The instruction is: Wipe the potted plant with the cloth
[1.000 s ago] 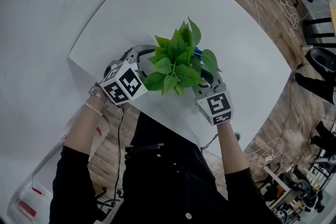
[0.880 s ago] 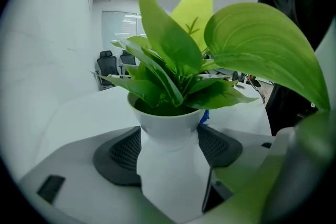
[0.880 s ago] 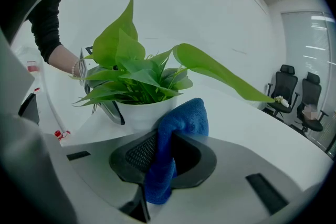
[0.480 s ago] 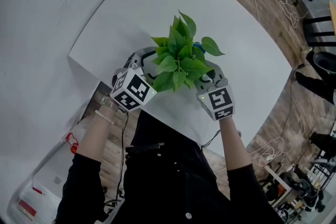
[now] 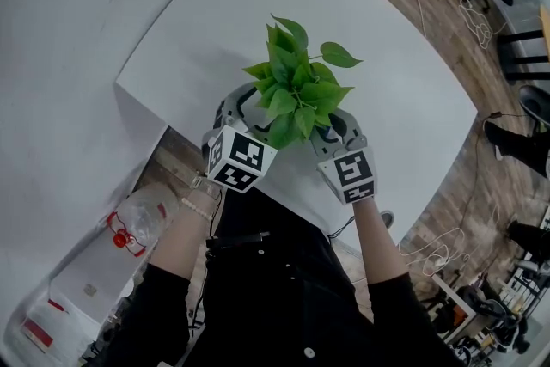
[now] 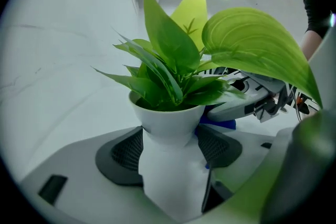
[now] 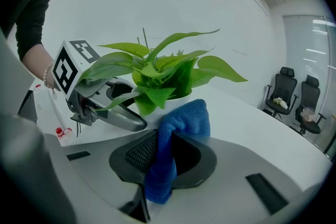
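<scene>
A leafy green plant [image 5: 296, 90] in a white pot [image 6: 170, 160] is held near the front edge of the white table [image 5: 206, 21]. My left gripper [image 6: 169, 152] is shut on the pot's narrow lower part, with a dark pad on each side of it. My right gripper [image 7: 169, 157] is shut on a blue cloth [image 7: 176, 136], whose folded top touches the pot's rim just under the leaves [image 7: 157, 73]. In the head view the foliage hides both sets of jaws, the pot and the cloth. The left gripper [image 7: 100, 107] also shows in the right gripper view.
A plastic bottle with a red cap [image 5: 142, 219] lies on a low white surface at the lower left. Wooden floor [image 5: 447, 4] with cables lies beyond the table to the right. Black office chairs [image 7: 294, 99] stand by a glass wall.
The plant and both grippers have shifted slightly farther over the table and to the right. The left gripper has swung in closer to the person's body.
</scene>
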`<state>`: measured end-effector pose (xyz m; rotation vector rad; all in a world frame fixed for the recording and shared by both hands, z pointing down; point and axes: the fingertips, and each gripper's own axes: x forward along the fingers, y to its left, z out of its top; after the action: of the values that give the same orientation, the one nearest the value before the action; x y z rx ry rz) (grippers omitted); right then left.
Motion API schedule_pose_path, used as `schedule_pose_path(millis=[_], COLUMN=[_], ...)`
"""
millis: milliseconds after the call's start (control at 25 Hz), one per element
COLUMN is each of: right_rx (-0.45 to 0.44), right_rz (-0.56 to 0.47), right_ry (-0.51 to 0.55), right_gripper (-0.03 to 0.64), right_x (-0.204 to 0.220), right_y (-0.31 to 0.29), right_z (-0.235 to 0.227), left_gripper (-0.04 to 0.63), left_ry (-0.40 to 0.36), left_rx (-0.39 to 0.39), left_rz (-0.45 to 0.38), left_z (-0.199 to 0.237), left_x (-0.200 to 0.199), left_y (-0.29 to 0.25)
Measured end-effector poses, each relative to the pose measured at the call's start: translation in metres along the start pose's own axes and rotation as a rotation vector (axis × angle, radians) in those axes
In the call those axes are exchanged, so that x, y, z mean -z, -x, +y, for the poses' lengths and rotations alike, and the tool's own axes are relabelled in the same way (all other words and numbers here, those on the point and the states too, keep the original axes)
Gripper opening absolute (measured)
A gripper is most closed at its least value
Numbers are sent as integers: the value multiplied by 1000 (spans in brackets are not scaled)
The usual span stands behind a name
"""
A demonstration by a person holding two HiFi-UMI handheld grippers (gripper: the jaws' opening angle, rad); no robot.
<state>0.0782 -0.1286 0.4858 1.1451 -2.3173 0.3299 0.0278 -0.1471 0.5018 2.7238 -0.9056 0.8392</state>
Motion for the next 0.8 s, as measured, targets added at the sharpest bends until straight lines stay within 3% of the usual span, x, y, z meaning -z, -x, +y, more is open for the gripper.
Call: schedule_pose_path(millis=[240, 360, 520, 800], right_rx=[-37, -34, -20, 4], right_rz=[-5, -6, -12, -17], right_ry=[8, -11, -36, -64], right_gripper=[94, 94, 94, 94], right_x=[1, 1, 2, 0], right_y=[6, 5, 7, 4], right_z=[23, 26, 23, 14], left_gripper=[339, 339, 341, 341], left_ry=[91, 147, 175, 80], left_rx=[-141, -168, -92, 56], left_rz=[8, -10, -34, -36], left_z=[-4, -8, -13, -5], left_x=[-1, -1, 0, 5], left_y=[1, 2, 7, 24])
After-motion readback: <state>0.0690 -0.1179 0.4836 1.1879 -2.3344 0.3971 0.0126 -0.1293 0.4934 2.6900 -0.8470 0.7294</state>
